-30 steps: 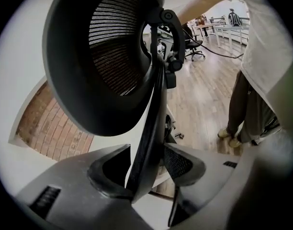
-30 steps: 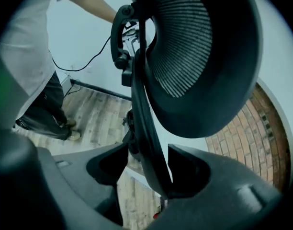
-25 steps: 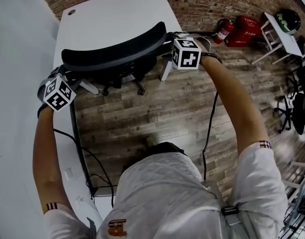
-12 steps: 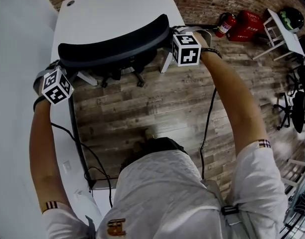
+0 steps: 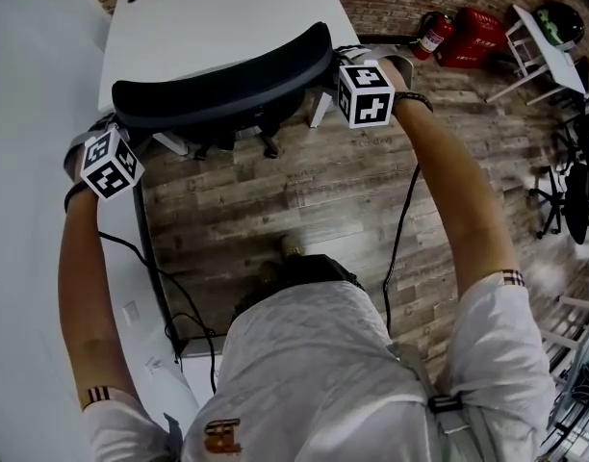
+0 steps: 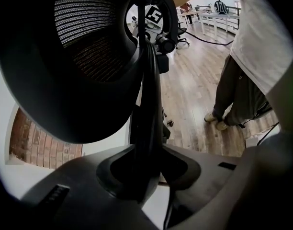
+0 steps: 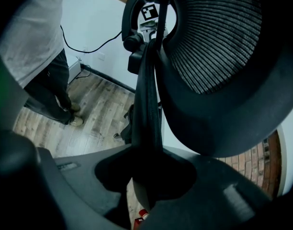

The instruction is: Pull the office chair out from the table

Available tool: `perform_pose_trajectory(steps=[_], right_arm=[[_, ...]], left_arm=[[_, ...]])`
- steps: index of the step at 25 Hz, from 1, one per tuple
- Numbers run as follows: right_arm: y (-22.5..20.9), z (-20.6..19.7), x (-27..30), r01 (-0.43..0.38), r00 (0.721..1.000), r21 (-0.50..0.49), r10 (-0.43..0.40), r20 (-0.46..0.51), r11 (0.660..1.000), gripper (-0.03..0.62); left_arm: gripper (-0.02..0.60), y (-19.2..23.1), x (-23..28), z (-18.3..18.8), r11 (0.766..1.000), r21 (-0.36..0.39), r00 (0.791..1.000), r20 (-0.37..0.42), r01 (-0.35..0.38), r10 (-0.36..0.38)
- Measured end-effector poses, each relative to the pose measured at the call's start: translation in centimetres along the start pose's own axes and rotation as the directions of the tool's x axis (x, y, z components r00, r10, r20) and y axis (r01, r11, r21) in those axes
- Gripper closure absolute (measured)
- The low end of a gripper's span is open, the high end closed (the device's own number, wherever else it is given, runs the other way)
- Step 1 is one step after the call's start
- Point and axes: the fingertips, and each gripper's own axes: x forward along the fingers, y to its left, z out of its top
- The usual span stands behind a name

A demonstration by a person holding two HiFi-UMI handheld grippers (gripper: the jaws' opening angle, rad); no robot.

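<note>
The black office chair (image 5: 222,89) stands with its seat tucked under the white table (image 5: 217,12); only its curved mesh back shows from above. My left gripper (image 5: 121,131) sits at the back's left end, and my right gripper (image 5: 331,70) at the right end. In the left gripper view the left gripper (image 6: 141,176) is shut on the thin edge of the chair's frame (image 6: 149,95). In the right gripper view the jaws of the right gripper (image 7: 149,176) are closing, and the frame edge (image 7: 147,90) is pinched between them.
Wooden floor lies between me and the chair. A cable (image 5: 400,229) trails across it. A red fire extinguisher (image 5: 431,35) and a red bag (image 5: 473,48) lie by the brick wall. A small white table (image 5: 535,51) and dark chairs (image 5: 578,200) stand at the right.
Both grippers have drawn in onto the two ends of the chair back. The chair has hardly shifted against the table.
</note>
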Motion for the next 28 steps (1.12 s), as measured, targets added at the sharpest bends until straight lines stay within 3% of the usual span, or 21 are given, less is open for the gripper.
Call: perform_pose_trajectory(steps=[22, 28], right_arm=[[9.2, 1.9, -6.0, 0.019, 0.998, 0.028, -0.017, -0.054, 0.999, 0.497], [11.4, 4.1, -6.9, 0.019, 0.999, 0.016, -0.019, -0.035, 1.0, 0.502]], left_arm=[[0.471, -9.1, -4.8, 1.9, 0.998, 0.041, 0.998, 0.014, 0.053, -0.053], [0.471, -11.4, -6.5, 0.7, 0.997, 0.039, 0.998, 0.013, 0.064, -0.064]])
